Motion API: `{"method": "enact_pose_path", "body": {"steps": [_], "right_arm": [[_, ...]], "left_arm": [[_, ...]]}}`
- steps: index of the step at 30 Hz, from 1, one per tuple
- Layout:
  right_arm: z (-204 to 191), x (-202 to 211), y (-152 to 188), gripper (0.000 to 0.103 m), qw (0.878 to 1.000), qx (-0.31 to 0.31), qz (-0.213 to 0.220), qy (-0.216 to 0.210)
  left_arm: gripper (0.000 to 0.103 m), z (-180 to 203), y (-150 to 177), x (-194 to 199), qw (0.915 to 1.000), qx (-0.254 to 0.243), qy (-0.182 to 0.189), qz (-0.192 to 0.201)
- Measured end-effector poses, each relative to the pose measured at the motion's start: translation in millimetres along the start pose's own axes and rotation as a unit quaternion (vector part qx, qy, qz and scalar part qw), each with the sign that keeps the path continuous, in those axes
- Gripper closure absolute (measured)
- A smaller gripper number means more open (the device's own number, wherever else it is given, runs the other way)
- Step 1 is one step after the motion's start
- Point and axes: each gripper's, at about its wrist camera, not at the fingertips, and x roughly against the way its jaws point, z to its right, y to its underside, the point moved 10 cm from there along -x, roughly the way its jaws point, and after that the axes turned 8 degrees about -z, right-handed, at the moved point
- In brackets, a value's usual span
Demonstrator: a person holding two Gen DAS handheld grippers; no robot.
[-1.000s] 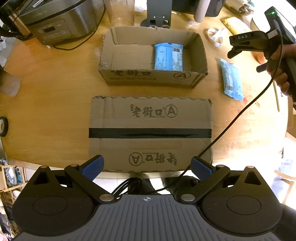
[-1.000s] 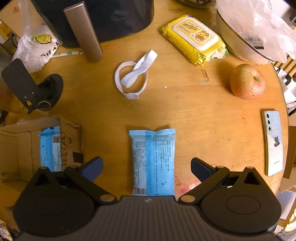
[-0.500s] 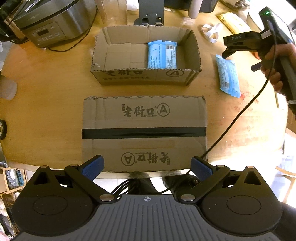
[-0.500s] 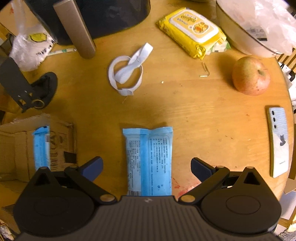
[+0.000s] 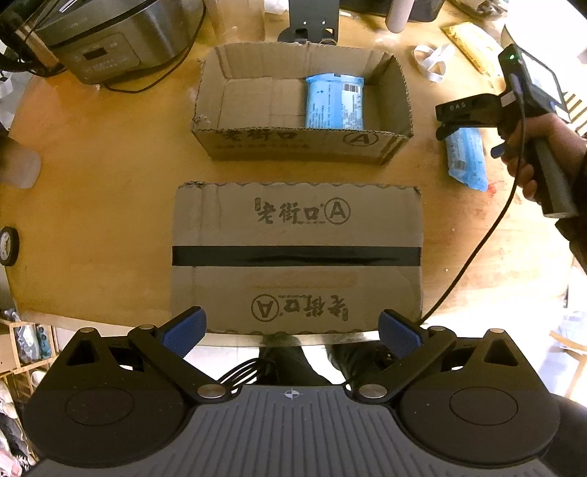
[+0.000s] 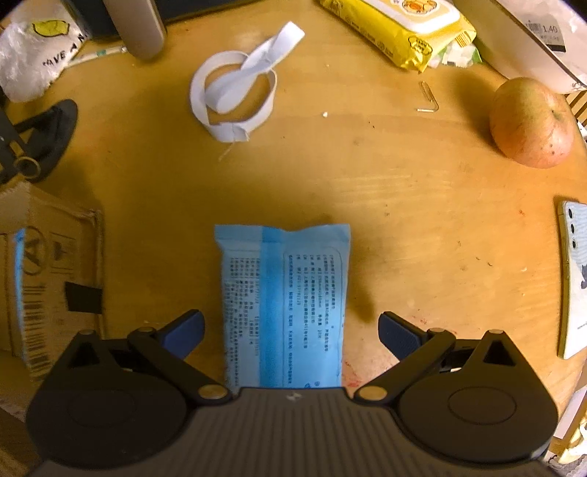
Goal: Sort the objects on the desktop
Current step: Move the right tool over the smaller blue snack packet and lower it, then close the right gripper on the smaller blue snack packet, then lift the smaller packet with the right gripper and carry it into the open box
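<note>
A blue tissue pack (image 6: 284, 304) lies on the wooden table, right between the wide-open fingers of my right gripper (image 6: 290, 328), which hovers low over it; the same pack shows in the left wrist view (image 5: 466, 157) under that gripper. An open cardboard box (image 5: 304, 146) holds another blue pack (image 5: 334, 101); the box's corner shows in the right wrist view (image 6: 51, 271). My left gripper (image 5: 291, 328) is open and empty at the table's near edge, over a flat cardboard lid (image 5: 297, 253).
A white strap loop (image 6: 238, 91), a yellow wipes pack (image 6: 400, 25), an apple (image 6: 532, 124), a paper clip (image 6: 427, 97) and a phone (image 6: 572, 279) lie around the right gripper. A rice cooker (image 5: 106, 36) stands far left.
My right gripper has come down closer over the blue pack, which now fills the space between its fingers. The left gripper has drawn back a little; its view shifted slightly.
</note>
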Motion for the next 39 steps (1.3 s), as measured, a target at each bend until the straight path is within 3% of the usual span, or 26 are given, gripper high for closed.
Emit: {"method": "enact_pose_path", "body": {"steps": [13, 16, 18, 27, 39], "right_arm": [[-3.5, -6.8, 3.3, 0.0, 1.0, 0.008, 0.015, 0.004], [-5.9, -2.3, 4.5, 0.016, 1.0, 0.009, 0.021, 0.0], [-8.2, 1.8, 5.2, 0.042, 1.0, 0.01, 0.023, 0.003], [-9.6, 9.8, 5.9, 0.047, 1.0, 0.013, 0.026, 0.005], [-6.7, 38.7, 5.9, 0.047, 1.0, 0.016, 0.025, -0.008]], "left_arm": [[0.0, 4.5, -2.5, -0.4, 1.0, -0.004, 0.004, 0.001], [0.0, 5.2, -2.3, -0.7, 1.0, -0.004, 0.004, 0.003], [0.0, 4.6, -2.0, -0.9, 1.0, -0.003, 0.005, 0.003], [0.0, 4.9, 0.9, -0.9, 1.0, -0.002, 0.007, 0.004], [0.0, 2.0, 9.2, 1.4, 0.9999, 0.002, 0.01, 0.008]]}}
